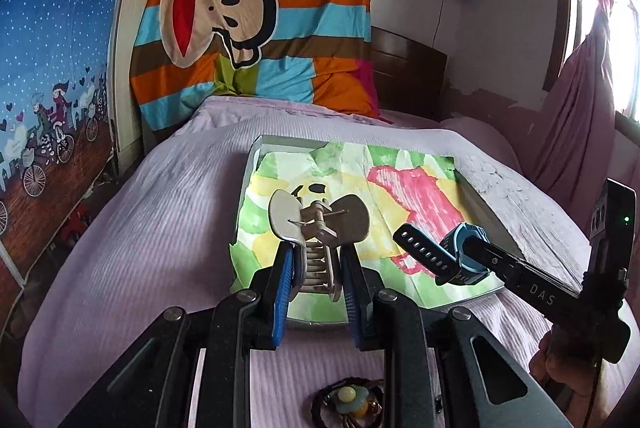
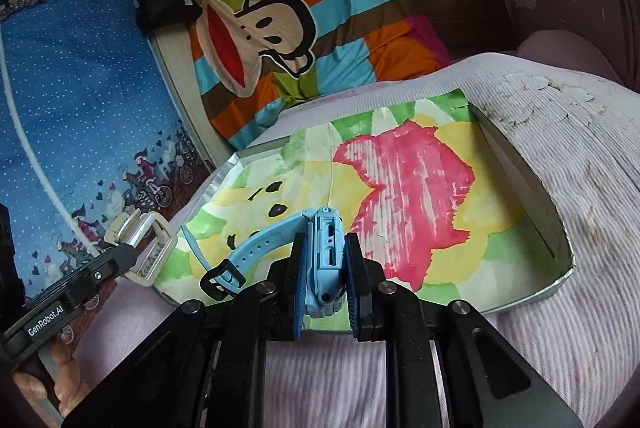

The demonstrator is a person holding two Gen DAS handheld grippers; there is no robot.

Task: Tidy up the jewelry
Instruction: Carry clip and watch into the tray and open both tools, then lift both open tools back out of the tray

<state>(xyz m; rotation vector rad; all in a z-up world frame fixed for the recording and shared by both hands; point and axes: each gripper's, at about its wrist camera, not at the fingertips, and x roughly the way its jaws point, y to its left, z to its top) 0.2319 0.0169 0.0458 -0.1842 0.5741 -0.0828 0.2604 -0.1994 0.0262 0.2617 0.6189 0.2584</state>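
Both pieces in the grippers above the tray, nothing laid in it yet

Left wrist view: the left gripper (image 1: 316, 264) is clamped on a beige plastic claw hair clip (image 1: 318, 228) with a coiled metal spring and comb teeth, held over the 9 o'clock end of the shallow grey rectangular tray (image 1: 256, 152), whose floor is lined with crinkled paper painted green, yellow and pink. At 6 o'clock a dark hair tie with a fried-egg charm (image 1: 346, 402) lies on the ribbed lilac bedspread (image 1: 140, 228), seemingly yet to be moved. Right wrist view: the right gripper (image 2: 324, 268) pinches a light blue rubbery smartwatch (image 2: 326, 252) by its hard case, strap curling toward 9 o'clock, above the tray's 6 o'clock rim. The lining looks bare, so the sorting appears barely begun.
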